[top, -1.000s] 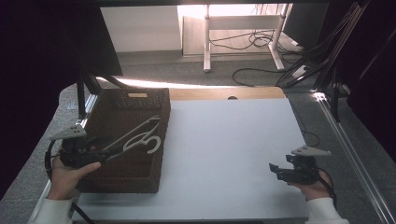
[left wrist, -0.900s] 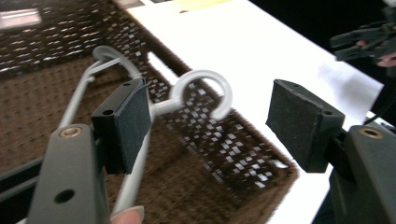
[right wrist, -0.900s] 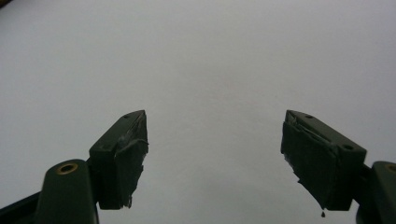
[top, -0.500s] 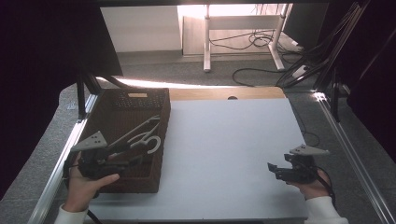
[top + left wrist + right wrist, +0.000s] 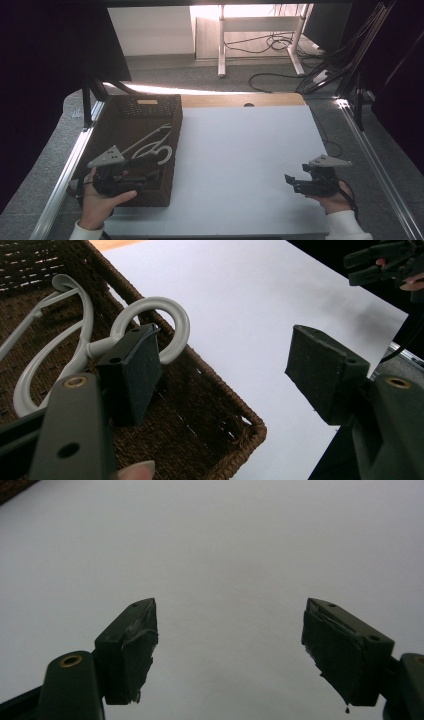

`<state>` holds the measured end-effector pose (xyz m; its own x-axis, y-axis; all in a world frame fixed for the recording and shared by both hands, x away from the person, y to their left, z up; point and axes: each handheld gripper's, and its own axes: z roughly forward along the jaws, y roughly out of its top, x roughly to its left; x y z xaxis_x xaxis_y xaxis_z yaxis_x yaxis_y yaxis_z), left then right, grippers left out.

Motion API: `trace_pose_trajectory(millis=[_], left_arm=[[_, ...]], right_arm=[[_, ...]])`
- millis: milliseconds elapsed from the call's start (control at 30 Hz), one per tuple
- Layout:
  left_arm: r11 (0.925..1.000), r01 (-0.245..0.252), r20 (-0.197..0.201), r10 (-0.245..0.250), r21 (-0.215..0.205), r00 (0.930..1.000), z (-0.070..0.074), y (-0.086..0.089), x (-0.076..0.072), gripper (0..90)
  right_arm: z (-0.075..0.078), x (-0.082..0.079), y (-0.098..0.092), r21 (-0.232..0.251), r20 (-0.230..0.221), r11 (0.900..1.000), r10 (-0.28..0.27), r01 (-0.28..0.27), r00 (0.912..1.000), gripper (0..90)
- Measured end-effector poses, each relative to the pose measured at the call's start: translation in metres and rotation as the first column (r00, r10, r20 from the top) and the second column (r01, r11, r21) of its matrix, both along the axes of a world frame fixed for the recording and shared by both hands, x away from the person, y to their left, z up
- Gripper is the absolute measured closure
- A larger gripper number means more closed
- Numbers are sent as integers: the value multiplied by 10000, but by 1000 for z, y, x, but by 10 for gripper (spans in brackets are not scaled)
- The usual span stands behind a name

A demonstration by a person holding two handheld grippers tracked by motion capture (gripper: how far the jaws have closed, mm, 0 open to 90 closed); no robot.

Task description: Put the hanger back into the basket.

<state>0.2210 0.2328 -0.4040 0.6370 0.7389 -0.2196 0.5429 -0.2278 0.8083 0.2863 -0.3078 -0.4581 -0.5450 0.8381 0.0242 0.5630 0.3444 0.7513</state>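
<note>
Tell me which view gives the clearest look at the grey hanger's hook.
The left gripper view: the grey hanger fills the near frame, its hook curling over the brown basket's rim just past one pad of the open left gripper. The high view shows the hanger small, lying in the basket. The right gripper view faces the white table top.

- Right gripper [image 5: 230, 650]: its two black jaws rise from the bottom edge, spread wide with an empty gap between them.
- Left-hand pad [image 5: 131, 647]: worn face, ragged along its lower edge.
- Right-hand pad [image 5: 336, 652]: frayed lining, a small shred hanging from its lower tip.
- White tabletop [image 5: 225, 545]: plain, matte surface behind and between the jaws.
- Dark brown woven edge [image 5: 12, 489]: a sliver at the top left corner, well apart from the jaws.
</note>
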Motion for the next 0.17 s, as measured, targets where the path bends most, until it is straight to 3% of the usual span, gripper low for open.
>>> trace_pose_trajectory(millis=[167], left_arm=[[10000,38,-40,-38,29,10000,-1,-1,0,287]], right_arm=[[2,-1,4,107,219,9990,427,-429,9988,221]])
